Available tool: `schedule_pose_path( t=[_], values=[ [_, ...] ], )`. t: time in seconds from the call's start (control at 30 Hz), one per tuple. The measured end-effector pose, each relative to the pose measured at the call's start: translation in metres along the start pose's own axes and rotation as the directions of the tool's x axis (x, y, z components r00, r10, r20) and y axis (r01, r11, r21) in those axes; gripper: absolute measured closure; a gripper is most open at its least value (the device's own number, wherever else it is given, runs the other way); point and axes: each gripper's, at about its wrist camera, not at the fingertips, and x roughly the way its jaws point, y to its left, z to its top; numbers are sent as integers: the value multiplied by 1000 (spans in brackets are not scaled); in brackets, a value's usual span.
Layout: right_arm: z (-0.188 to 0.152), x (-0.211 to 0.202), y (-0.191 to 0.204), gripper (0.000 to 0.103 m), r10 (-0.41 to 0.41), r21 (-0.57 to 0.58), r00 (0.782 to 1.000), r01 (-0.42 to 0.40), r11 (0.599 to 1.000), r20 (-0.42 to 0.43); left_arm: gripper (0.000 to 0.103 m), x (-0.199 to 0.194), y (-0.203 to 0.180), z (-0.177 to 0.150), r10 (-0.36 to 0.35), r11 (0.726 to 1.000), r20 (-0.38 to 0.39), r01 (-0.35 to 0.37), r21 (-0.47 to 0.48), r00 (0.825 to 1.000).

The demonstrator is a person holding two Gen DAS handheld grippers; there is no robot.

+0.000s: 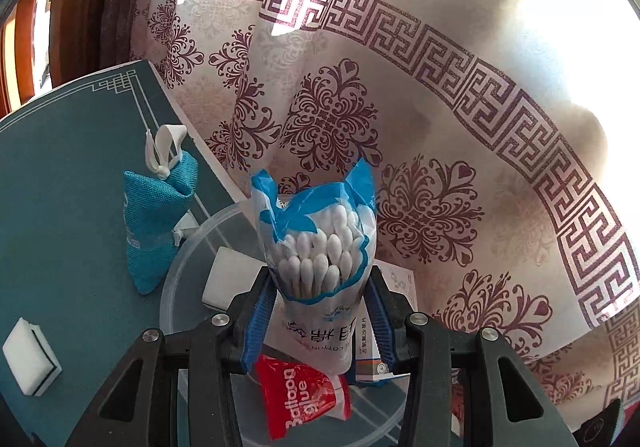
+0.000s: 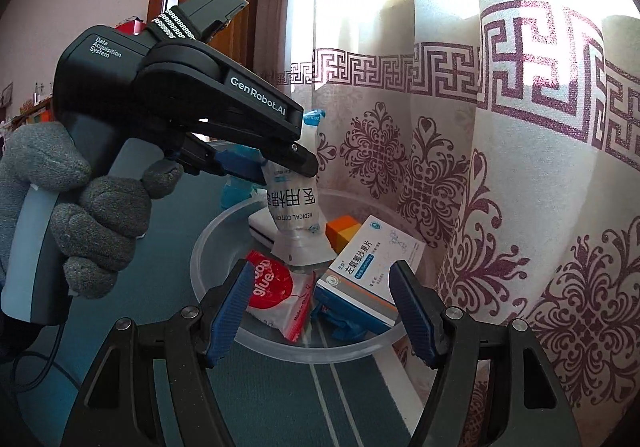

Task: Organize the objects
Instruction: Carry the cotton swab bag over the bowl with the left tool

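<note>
So the left gripper (image 1: 320,311) is pinching a clear plastic bag of white cotton swabs (image 1: 320,247) right above the round translucent plastic basin (image 2: 216,231). Right gripper (image 2: 320,311) hangs spread and empty nearby. I'd lower the bag between the red balloon-glue packet (image 2: 276,287) and the white-and-blue medicine box (image 2: 372,263) before letting go, so it doesn't tip over the rim.

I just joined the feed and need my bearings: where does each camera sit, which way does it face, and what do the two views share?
Left wrist: on the left gripper, looking down along its fingers at the cotton swab bag it grips above the clear basin; only its own fingers show.
Right wrist: on the right gripper, open, facing the basin and curtain; a gloved hand holds the left gripper.
Shared: swab bag, basin, red glue packet, medicine box.
</note>
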Motion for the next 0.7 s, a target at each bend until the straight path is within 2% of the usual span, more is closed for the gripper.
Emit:
schedule_pose_path(
  t=[0.3,0.33,0.47,0.7],
  values=[
    [-1,2,0,32,3,7,1000,-3,1000,-3,55,17,7,-5,12,1000,-32,-12,-27,999],
    [-1,2,0,32,2,7,1000,-2,1000,-3,54,17,8,-6,13,1000,-35,-14,-28,999],
    [-2,3,1,32,1,5,1000,-1,1000,-2,40,12,13,-10,30,999,-22,-31,-36,999],
    [-3,3,4,32,3,-1,1000,-3,1000,-4,40,13,23,-17,43,998,-33,-44,-48,999]
  ],
)
